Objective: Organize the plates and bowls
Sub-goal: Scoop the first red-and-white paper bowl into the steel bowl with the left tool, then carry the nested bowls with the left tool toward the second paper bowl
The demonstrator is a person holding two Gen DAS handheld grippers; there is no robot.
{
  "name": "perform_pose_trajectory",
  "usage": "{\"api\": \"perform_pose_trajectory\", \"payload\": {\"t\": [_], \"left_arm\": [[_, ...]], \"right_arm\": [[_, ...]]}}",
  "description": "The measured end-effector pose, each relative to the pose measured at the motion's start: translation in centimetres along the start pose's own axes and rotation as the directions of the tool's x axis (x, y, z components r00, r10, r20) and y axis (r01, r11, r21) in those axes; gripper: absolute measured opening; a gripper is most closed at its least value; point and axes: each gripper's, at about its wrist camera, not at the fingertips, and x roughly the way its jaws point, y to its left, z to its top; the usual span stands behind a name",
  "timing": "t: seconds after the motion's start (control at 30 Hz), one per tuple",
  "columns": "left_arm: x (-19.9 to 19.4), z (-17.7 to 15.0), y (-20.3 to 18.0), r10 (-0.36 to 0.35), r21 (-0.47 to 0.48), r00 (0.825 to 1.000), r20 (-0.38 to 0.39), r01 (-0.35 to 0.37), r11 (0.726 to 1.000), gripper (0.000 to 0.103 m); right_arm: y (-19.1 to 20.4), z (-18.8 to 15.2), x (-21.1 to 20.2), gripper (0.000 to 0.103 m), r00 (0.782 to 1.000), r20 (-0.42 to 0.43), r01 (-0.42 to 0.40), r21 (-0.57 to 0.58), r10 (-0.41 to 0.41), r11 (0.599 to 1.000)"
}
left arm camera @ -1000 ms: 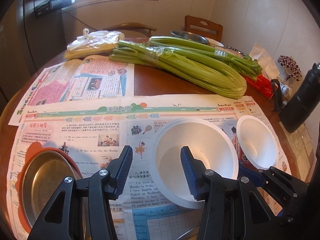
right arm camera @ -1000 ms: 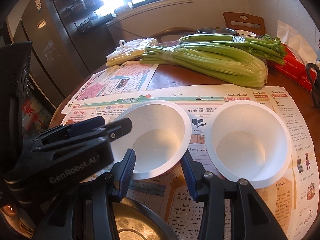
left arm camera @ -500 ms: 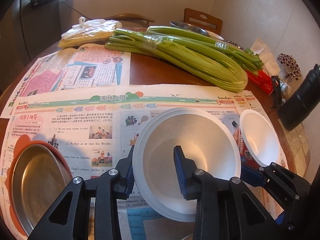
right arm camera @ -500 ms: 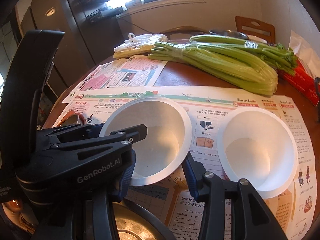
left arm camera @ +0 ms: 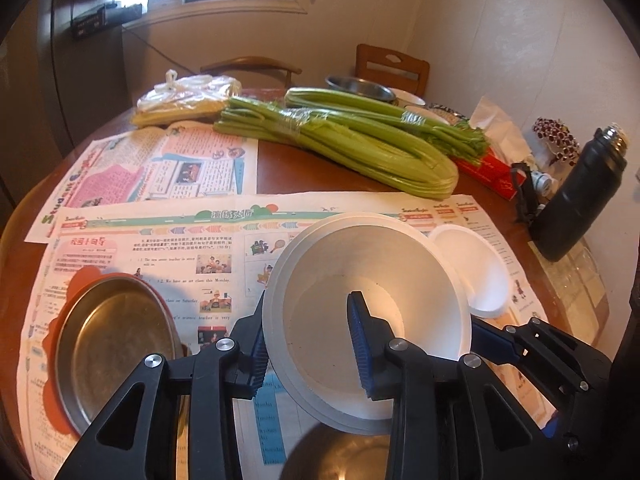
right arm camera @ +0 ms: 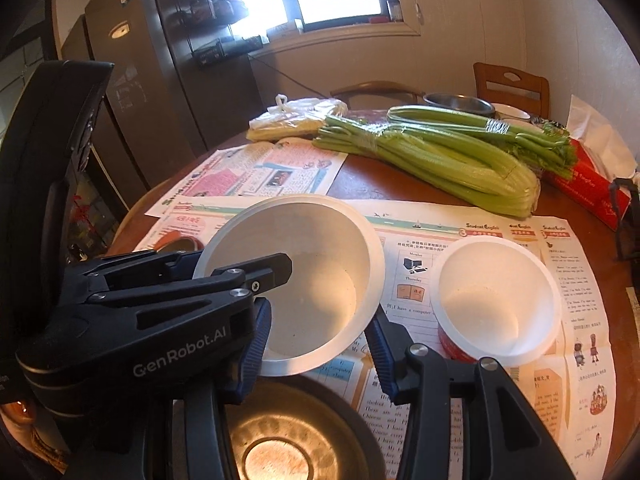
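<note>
While the left gripper (left arm camera: 308,340) clamps one white bowl (left arm camera: 372,280) by its rim, the right gripper (right arm camera: 316,344) grips the same bowl's near edge.

One left pad sits inside the bowl, one outside; the bowl tilts above the newspaper (left arm camera: 168,256). A smaller white bowl (right arm camera: 496,296) stands just right of it, a metal plate (left arm camera: 112,344) left of the left tool.

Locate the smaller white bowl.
In the right wrist view the smaller white bowl sits on the newspaper, right of the larger white bowl, in front of the celery.

White bowl (left arm camera: 372,280) — tilted, lifted
</note>
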Motion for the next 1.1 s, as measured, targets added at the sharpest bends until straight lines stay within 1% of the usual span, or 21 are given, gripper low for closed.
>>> {"api": "perform_pose_trajectory", "payload": {"t": [0.17, 0.33, 0.6, 0.8, 0.9, 1.1], "left_arm": [[-1.9, -0.7, -0.7, 0.002, 0.004, 1.000, 0.026, -0.002, 1.000, 0.036], [-3.8, -1.5, -1.6, -0.007, 0.009, 0.999, 0.048, 0.006, 1.000, 0.036], [-6.1, -2.8, -3.3, 0.003, 0.035, 0.997, 0.074, -0.006, 0.999, 0.036], [-7.1, -3.9, -3.9, 0.007, 0.037, 0.998, 0.069, -0.010, 0.999, 0.037], [-7.1, -4.7, -3.8, 0.002, 0.024, 0.998, 0.058, -0.003, 1.000, 0.037], [-6.7, -6.1, -3.6, 0.021, 0.014, 0.999, 0.030, -0.021, 1.000, 0.037]], "right_arm": [[0.8, -0.6, -2.1, 0.048, 0.999, 0.037, 0.006, -0.026, -0.005, 1.000], [0.9, -1.1, -4.0, 0.048, 0.998, 0.063, -0.004, -0.022, 0.006, 1.000], [0.8, -2.4, -6.7, 0.048, 0.995, 0.099, -0.017, -0.021, 0.019, 1.000], [0.9, -3.4, -8.0, 0.048, 0.994, 0.108, -0.022, -0.033, 0.026, 0.999], [1.1, -4.1, -8.3, 0.048, 0.995, 0.099, -0.023, -0.041, 0.027, 0.999], [1.5, -5.5, -8.3, 0.048, 0.997, 0.070, -0.030, -0.055, 0.034, 0.998]]}}
